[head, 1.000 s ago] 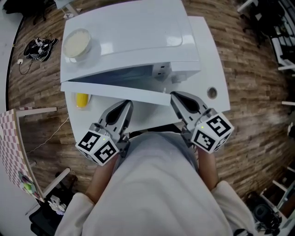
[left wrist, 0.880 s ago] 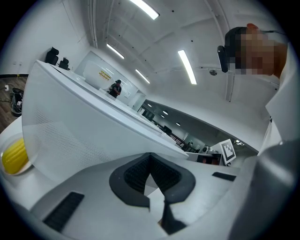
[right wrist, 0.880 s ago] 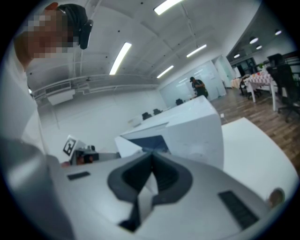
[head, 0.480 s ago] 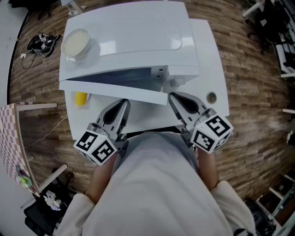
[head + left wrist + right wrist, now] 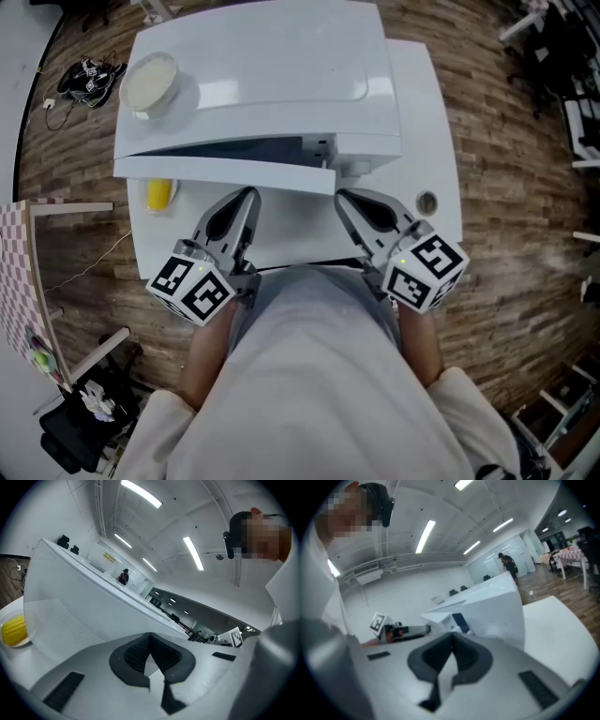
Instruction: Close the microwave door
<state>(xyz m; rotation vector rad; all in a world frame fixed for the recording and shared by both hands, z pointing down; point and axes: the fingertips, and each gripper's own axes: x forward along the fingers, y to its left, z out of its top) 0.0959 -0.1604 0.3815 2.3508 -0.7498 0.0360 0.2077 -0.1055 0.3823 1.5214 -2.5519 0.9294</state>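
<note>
Microwave door (image 5: 225, 174) ajar, with a narrow gap toward its right end. It runs across mid-frame just above both jaw tips. Left gripper (image 5: 245, 196) sits below the door's middle, right gripper (image 5: 343, 198) at its free corner; can't tell contact. Both jaw pairs are pressed together, empty. Door is a flat glossy white panel with fine dotted mesh. Microwave (image 5: 272, 75) is boxy, white, with a round cream bowl (image 5: 150, 82) on top, upper left. Yellow cob-like item (image 5: 157, 194) on white table (image 5: 433, 112); wood-plank floor (image 5: 511, 197).
</note>
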